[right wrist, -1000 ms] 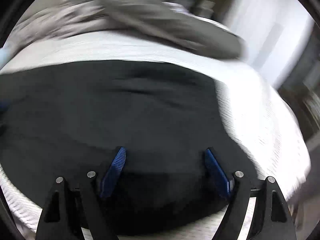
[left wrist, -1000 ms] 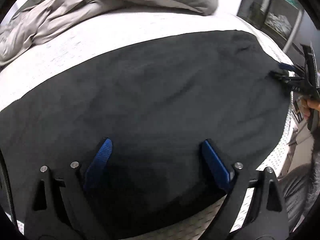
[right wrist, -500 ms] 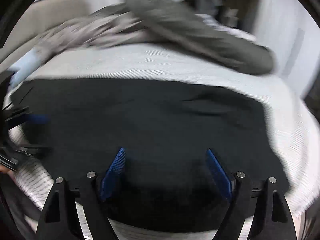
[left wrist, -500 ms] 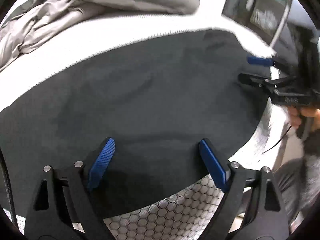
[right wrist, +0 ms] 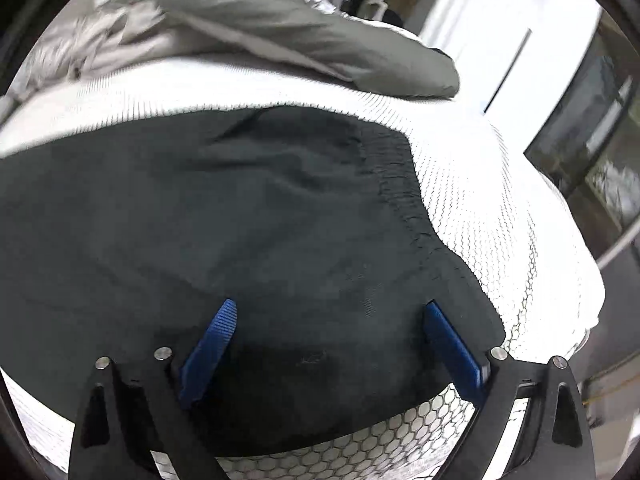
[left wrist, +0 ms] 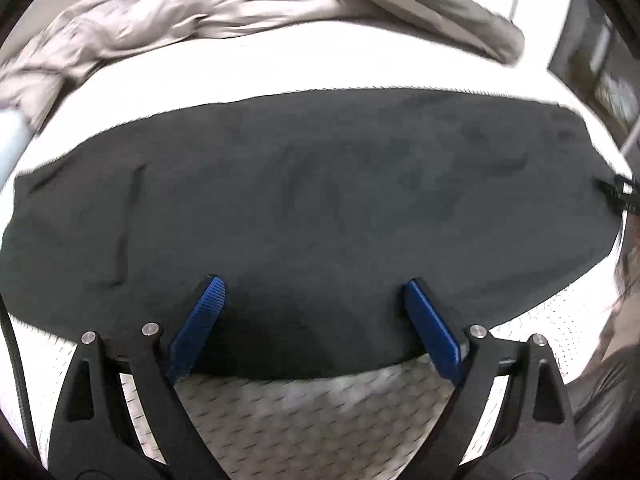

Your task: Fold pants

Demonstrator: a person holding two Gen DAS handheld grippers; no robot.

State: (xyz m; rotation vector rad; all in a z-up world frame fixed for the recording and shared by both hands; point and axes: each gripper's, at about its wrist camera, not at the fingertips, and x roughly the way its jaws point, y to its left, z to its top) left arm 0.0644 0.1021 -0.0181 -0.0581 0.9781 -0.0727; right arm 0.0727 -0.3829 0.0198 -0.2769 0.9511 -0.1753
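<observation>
Ahead of your left gripper (left wrist: 314, 322) the black pants (left wrist: 320, 200) lie flat and low, so you can pass over them freely. Beyond their far edge a strip of bare white bed cover (left wrist: 280, 68) is open, then a rumpled grey blanket (left wrist: 208, 4) heaps up and blocks the way. To the right of your right gripper (right wrist: 330, 340) the bed cover is bare.

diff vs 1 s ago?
Left hand-held gripper slid left along the pants, leaving the right hand-held gripper at the waistband end, jaws opening. Neither holds cloth. Pants stay flat on the bed; blanket unmoved.
</observation>
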